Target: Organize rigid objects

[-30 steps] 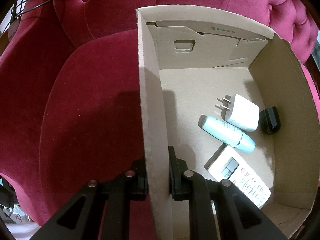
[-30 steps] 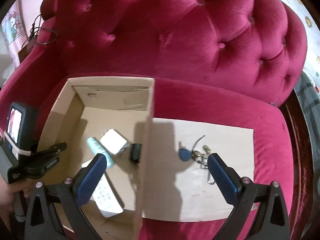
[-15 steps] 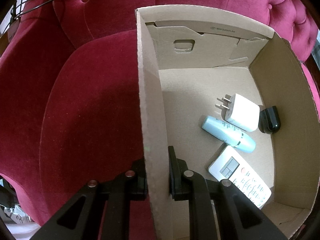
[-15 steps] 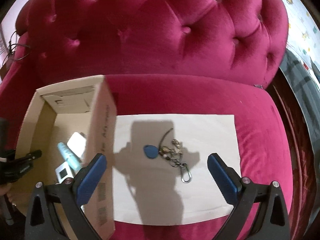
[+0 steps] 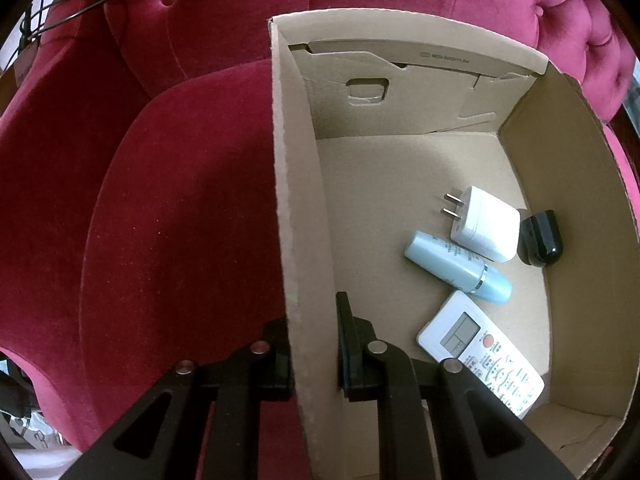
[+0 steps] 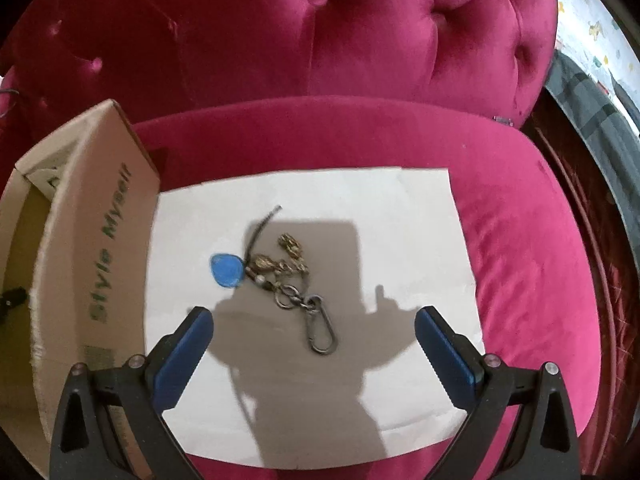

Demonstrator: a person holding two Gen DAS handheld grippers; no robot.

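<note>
My left gripper (image 5: 310,344) is shut on the left wall of an open cardboard box (image 5: 298,200). The box holds a white charger plug (image 5: 482,230), a light blue tube (image 5: 456,266), a white remote (image 5: 482,354) and a small black object (image 5: 540,238). My right gripper (image 6: 314,338) is open and empty, above a keychain (image 6: 280,274) with a blue tag, brass charms and a carabiner. The keychain lies on a white sheet (image 6: 400,220) to the right of the box (image 6: 100,248).
Everything rests on a crimson velvet tufted armchair (image 6: 320,48). A black cable (image 5: 60,4) hangs at the chair's left arm. Patterned fabric (image 6: 592,40) lies beyond the chair's right side.
My right gripper has swung right, from over the box to over the keychain on the white sheet, and come lower. My left gripper has stayed clamped on the box wall.
</note>
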